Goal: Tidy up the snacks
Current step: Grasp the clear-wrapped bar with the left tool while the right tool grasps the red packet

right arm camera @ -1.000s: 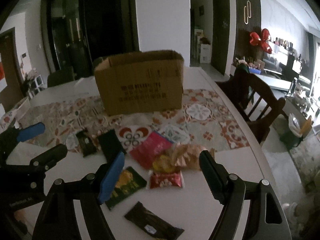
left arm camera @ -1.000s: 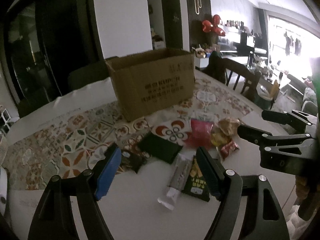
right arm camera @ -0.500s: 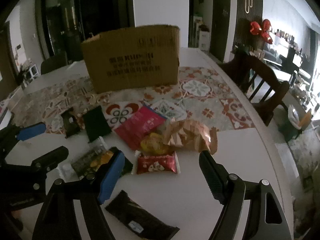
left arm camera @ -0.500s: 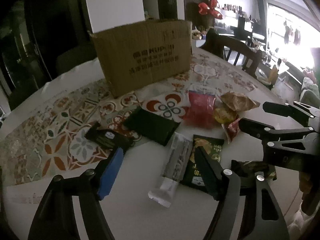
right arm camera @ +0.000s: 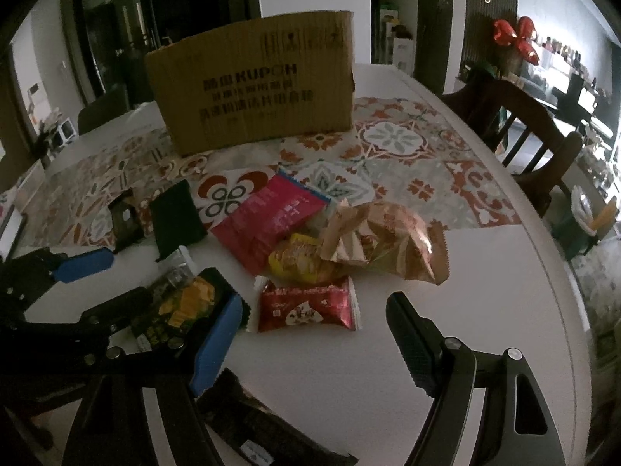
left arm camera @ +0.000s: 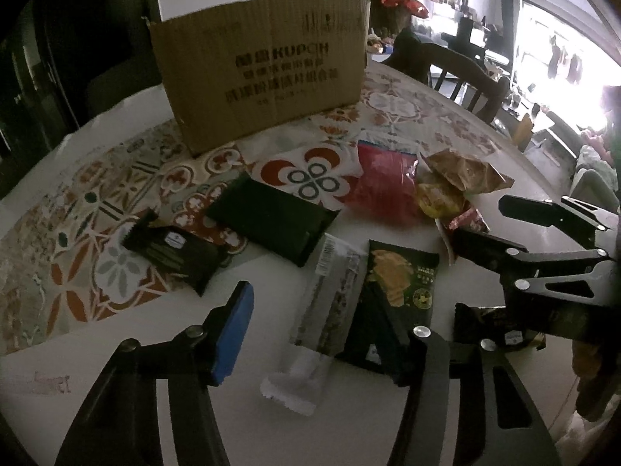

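Several snack packets lie on a round white table in front of a cardboard box [left arm camera: 264, 62], also in the right wrist view [right arm camera: 256, 81]. My left gripper [left arm camera: 314, 334] is open just above a grey bar [left arm camera: 330, 306] and a black-and-yellow packet [left arm camera: 399, 287]. My right gripper [right arm camera: 314, 341] is open above a small red packet [right arm camera: 306, 308], with a yellow packet [right arm camera: 299, 260], a crinkled gold bag [right arm camera: 388, 240] and a pink packet [right arm camera: 268, 221] beyond. A dark bar [right arm camera: 256, 427] lies under its left finger.
Two black packets [left arm camera: 271, 217] [left arm camera: 170, 248] lie on the patterned mat [left arm camera: 116, 178]. The table edge [right arm camera: 559, 272] curves at the right, with a wooden chair [right arm camera: 516, 124] beyond it. Each gripper shows in the other's view.
Both grippers have moved forward and lower toward the snacks; the packets and box look larger. Both stay open and nothing has been picked up.
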{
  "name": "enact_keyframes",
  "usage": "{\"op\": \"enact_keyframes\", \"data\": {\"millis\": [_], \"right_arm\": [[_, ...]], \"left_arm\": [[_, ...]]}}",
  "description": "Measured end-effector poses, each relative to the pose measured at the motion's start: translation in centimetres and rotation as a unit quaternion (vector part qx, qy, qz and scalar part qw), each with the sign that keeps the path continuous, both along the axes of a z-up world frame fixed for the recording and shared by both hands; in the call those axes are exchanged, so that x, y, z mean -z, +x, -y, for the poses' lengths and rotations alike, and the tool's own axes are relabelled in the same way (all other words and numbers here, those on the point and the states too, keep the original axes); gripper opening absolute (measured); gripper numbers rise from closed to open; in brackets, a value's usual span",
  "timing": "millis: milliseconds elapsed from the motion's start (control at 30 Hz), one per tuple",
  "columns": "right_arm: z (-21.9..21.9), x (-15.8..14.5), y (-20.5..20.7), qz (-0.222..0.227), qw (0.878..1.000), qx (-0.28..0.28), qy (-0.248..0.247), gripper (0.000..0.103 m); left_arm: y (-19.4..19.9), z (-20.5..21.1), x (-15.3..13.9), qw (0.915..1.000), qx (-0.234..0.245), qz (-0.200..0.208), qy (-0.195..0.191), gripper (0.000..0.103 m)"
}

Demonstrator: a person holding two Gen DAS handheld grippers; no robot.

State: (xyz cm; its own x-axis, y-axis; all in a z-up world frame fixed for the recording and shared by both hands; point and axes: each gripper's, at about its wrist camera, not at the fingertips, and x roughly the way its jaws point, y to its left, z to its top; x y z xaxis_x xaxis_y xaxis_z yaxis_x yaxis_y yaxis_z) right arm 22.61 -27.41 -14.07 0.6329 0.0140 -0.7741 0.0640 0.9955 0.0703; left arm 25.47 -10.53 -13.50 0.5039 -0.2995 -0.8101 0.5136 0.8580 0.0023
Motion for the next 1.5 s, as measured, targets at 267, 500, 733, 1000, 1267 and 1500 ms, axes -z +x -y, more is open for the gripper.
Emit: {"op": "enact_keyframes", "data": {"millis": [267, 500, 733, 1000, 1267, 1500], "right_arm": [[0.2, 0.7, 0.7, -0.009, 1.000, -0.001, 0.002, 0.077], [0.0, 1.2, 0.8, -0.015, 1.000, -0.008, 0.006, 0.069], [0.0, 1.5, 0.8, -0.019, 1.000, -0.013, 0.016, 0.053], [-0.4, 1.2, 0.1, -0.016, 1.000, -0.015, 0.007, 0.053], [-1.0, 0.2, -0.7, -0.002, 1.000, -0.024, 0.003, 0.053], [-1.5, -1.4, -1.7, 0.021, 0.999, -0.032, 0.008, 0.053]], "left_arm": [[0.7, 0.3, 0.7, 0.9998, 0.001, -0.015, -0.010, 0.047], [0.8, 0.5, 0.8, 0.9994, 0.004, -0.025, -0.022, 0.039], [0.9, 0.5, 0.9, 0.9988, 0.001, -0.035, -0.034, 0.030], [0.5, 0.6, 1.0, 0.9991, 0.004, -0.022, -0.036, 0.024], [-0.5, -0.1, 0.0, 0.9985, -0.006, -0.013, -0.053, 0.020], [-1.6, -0.6, -2.3, 0.9972, -0.015, 0.015, -0.072, 0.019]]}}
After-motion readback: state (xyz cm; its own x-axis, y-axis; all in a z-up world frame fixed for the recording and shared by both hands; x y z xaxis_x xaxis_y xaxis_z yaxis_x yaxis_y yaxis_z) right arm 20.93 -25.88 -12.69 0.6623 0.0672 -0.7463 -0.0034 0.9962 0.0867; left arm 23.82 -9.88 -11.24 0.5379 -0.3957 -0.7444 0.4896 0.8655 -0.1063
